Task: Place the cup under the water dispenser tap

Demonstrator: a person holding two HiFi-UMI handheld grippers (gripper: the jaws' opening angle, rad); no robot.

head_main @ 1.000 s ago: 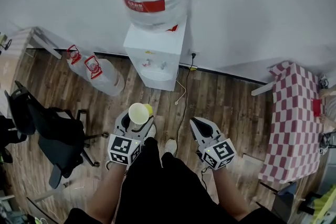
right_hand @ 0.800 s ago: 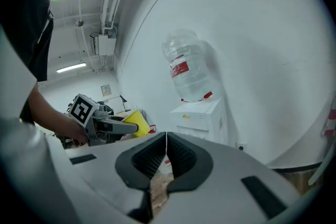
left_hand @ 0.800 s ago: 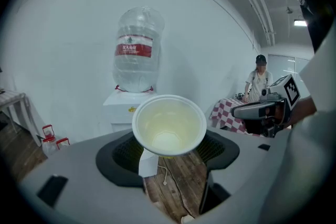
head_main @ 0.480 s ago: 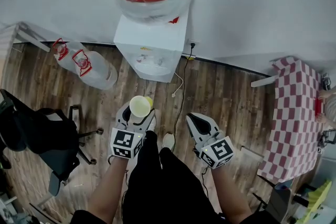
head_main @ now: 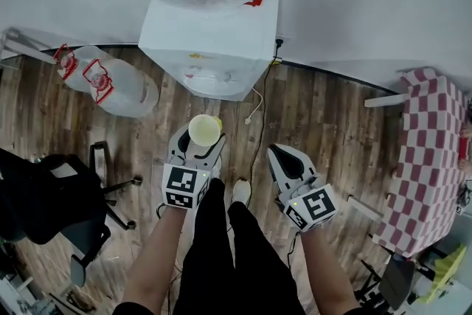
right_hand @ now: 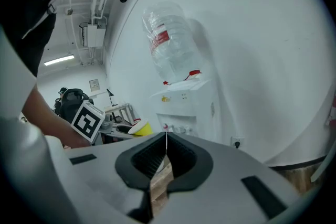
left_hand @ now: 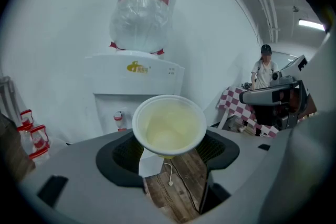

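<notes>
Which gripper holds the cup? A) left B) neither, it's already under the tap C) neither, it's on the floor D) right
A: the cup sits clamped between the jaws of the left gripper, while the right gripper is shut on nothing.

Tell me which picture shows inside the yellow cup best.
The left gripper view. The cup sits big and close between the jaws of the left hand-held gripper, and you look straight inside. The head view shows the cup small, from above, just its round top. The right gripper view shows only a sliver of its yellow side.
</notes>
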